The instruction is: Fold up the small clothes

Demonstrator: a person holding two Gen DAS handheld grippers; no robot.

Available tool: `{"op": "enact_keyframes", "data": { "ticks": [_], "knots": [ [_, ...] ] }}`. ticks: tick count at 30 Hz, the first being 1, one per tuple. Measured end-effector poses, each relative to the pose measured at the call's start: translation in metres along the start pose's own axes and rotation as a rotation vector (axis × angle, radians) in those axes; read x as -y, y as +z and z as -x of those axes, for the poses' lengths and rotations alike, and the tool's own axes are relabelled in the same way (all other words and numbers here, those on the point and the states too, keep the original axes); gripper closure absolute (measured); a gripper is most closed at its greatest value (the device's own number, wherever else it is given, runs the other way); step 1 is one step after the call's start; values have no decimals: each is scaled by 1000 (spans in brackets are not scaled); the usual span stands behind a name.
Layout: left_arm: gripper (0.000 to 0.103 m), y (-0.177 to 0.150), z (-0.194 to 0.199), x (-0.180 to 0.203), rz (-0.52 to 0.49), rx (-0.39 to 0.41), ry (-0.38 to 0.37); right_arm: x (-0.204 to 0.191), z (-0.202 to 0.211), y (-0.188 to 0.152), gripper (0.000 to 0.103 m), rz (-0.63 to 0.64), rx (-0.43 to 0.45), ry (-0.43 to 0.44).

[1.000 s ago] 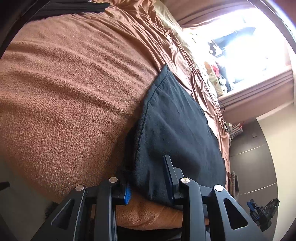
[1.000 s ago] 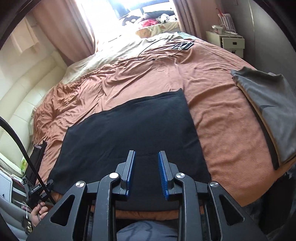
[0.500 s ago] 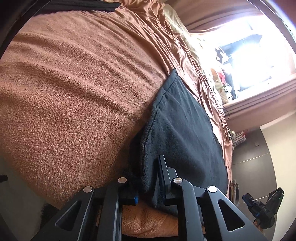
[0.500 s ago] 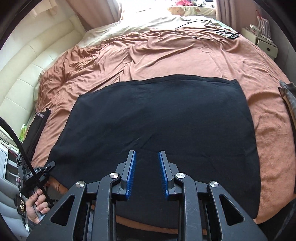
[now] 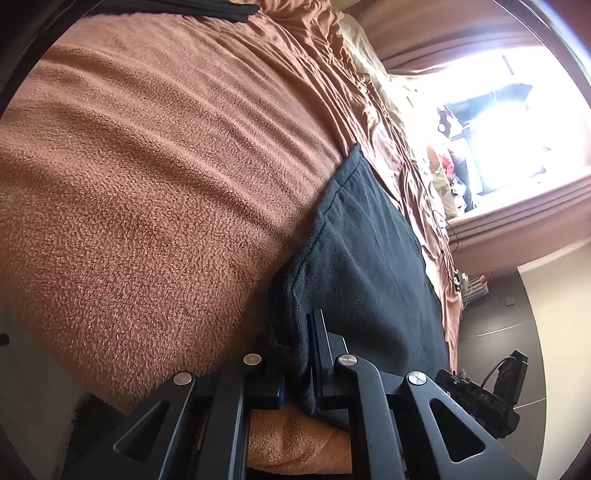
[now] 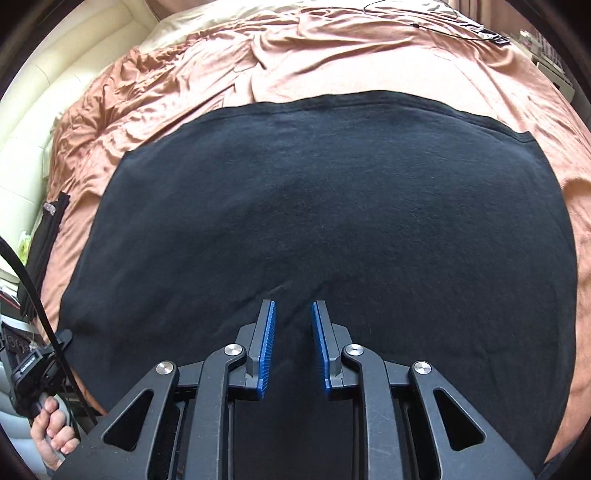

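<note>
Left gripper [image 5: 295, 350] is clamped narrow on the near corner of the black garment [image 5: 369, 258], fabric bunched between the fingers. That corner is at the near edge of the bed, on the brown fleece blanket [image 5: 147, 184]. Right gripper [image 6: 293, 343] is parted, blue pads [image 6: 267, 347] bare, nothing between them, low over the garment's [image 6: 314, 192] near middle; can't tell if the tips touch it.

Writing: only "A5" or "AS" on the other black handle [image 5: 484, 397] at lower right of the left view, too small to be sure. No brand or label readable on the garment.

View differences:
- Left view only: fleece texture, bright window [image 5: 498, 110], dark folded fabric [image 5: 207, 11] at top edge.
- Right view only: garment's full outline spread flat, cream headboard [image 6: 55, 92], black cable [image 6: 443, 26] on the far blanket [image 6: 332, 55], bare hand [image 6: 51, 432] on the left handle.
</note>
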State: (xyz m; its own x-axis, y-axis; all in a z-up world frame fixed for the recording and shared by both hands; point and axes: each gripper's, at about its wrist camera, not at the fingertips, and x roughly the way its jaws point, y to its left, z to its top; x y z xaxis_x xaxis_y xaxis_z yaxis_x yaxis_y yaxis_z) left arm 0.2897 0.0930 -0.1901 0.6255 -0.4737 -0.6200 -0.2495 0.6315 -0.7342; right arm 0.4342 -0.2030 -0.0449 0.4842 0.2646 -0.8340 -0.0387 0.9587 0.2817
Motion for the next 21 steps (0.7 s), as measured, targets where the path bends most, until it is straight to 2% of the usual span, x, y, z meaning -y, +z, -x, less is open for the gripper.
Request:
{"op": "enact_keyframes", "data": {
  "ticks": [4,8,21],
  "knots": [
    [92,1,0,0,14,2,-3,-1,-18,21,97,2,7,-15],
    [92,0,-1,2,14,6,11,-2,-32,47,97,-9,8,-3],
    [93,0,-3,3,36,6,30,-10,-76,111,99,-50,40,-45]
  ]
}}
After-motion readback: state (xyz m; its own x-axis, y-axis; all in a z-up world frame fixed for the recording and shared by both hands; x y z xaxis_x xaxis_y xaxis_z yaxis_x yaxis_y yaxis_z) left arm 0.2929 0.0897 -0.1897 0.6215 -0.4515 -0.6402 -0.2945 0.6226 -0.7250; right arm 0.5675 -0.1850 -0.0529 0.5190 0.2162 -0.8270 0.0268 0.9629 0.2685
